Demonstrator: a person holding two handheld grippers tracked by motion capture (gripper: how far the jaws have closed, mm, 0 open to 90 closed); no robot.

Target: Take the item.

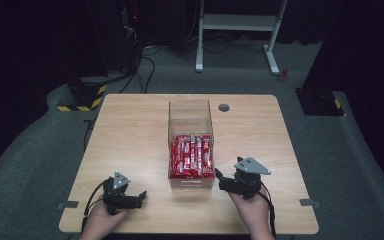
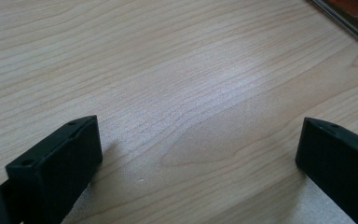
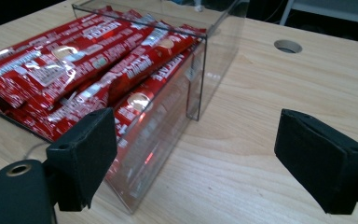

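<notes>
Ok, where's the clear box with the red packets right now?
In the high view the clear box stands mid-table, its red packets at the near end, between the left gripper and right gripper.

Bench (image 1: 130, 130): pale wood, fine darker grain lines. Clear box (image 1: 190, 117): colourless, see-through walls. Packets (image 1: 191, 156): glossy red with white lettering and silvery highlights. Left gripper (image 1: 139, 197) and right gripper (image 1: 219, 176): black fingers (image 3: 324, 158), each gripper topped with a grey plate. Floor (image 1: 35, 165): grey carpet. Post base (image 1: 82, 97): yellow-and-black hazard stripes. Frame (image 1: 240, 25): white.
</notes>
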